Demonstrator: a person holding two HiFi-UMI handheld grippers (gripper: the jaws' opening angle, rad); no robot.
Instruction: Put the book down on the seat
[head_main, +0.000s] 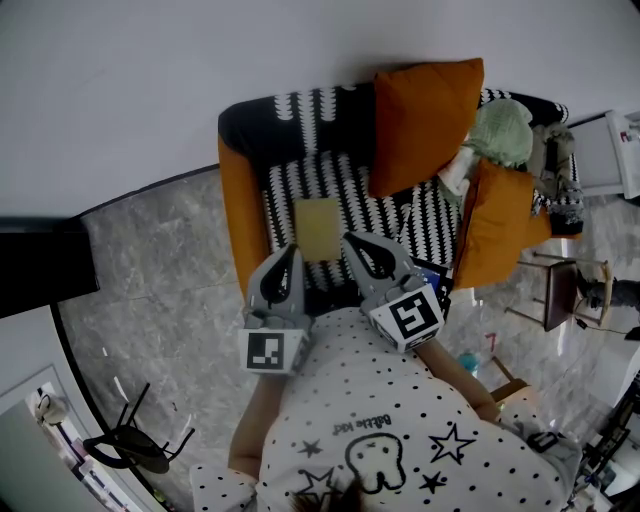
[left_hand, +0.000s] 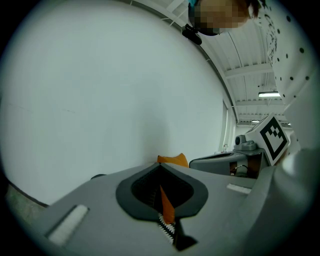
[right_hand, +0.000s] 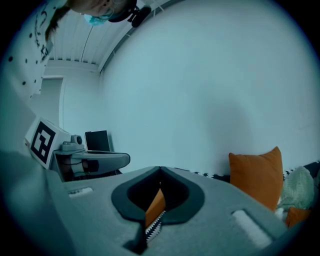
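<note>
The book (head_main: 318, 228) lies flat on the seat (head_main: 283, 200), its long axis running toward the sofa back. The left gripper (head_main: 292, 252) and right gripper (head_main: 350, 242) flank its near corners, both pinched closed, empty, and about equally near.

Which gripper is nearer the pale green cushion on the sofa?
Right. In the head view, the right gripper is below and left of the pale green cushion. The left gripper is farther left, on the other side of the book.
</note>
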